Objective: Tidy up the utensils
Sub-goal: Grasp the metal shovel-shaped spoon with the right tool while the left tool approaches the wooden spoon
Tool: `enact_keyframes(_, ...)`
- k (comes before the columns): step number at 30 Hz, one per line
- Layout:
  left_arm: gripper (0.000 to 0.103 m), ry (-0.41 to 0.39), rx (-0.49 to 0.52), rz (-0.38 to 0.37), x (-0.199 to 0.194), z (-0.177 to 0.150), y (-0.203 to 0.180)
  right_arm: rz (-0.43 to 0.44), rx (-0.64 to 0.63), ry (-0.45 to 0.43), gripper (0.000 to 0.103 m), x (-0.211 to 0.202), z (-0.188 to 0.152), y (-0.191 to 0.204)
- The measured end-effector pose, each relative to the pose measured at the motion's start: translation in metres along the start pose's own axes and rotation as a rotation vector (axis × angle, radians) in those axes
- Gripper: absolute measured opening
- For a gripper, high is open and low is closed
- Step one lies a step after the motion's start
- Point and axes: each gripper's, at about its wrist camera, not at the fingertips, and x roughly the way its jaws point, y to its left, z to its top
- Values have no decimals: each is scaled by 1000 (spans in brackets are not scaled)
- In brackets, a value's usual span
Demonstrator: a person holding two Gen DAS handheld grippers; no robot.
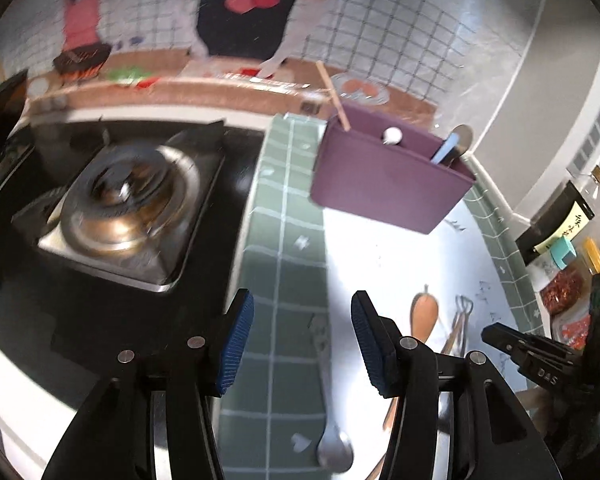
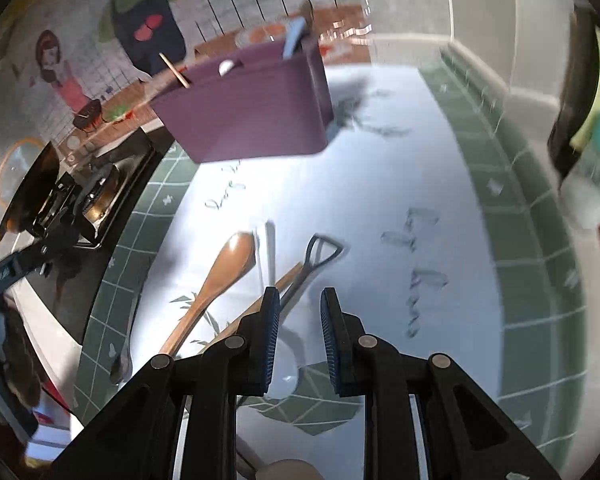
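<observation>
A purple utensil holder (image 1: 384, 176) stands at the back of the mat (image 1: 284, 264), with a wooden stick, a white-tipped piece and a blue-handled spoon in it; it also shows in the right wrist view (image 2: 252, 116). A metal spoon (image 1: 332, 440) lies on the mat between my left gripper's fingers. A wooden spoon (image 2: 224, 272), a wooden stick and a small metal shovel-handled utensil (image 2: 316, 260) lie ahead of my right gripper (image 2: 300, 340). My left gripper (image 1: 302, 344) is open and empty. My right gripper is open and empty, above a white spoon (image 2: 284, 376).
A gas stove burner (image 1: 120, 208) sits left of the mat. Bottles and spice jars (image 1: 560, 240) stand along the right edge. A tiled wall with cartoon decals rises behind the counter. My right gripper shows in the left wrist view (image 1: 540, 360).
</observation>
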Motion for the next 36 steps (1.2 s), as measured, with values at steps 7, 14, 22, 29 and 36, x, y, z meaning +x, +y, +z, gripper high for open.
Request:
enact_keyframes(7,52,19,-47,27,-10,-17,19,-41,74,22,21,21,2,3)
enact_keyframes(14,52,31,-83,44,-19,-26,34,-76,20,11,19,33,7,19)
enact_keyframes(22,52,55,-56,3,-15,-26,22,-60,-36,-4,8,35,8,21)
enact_keyframes(29,60,186,77,-196,21,-26,-29,-91,-22,-76,6,5,2,-2)
enact_keyframes(36,60,212,233,-223,54,-17,-82,-144,27,-156,5,-30,-5,-32)
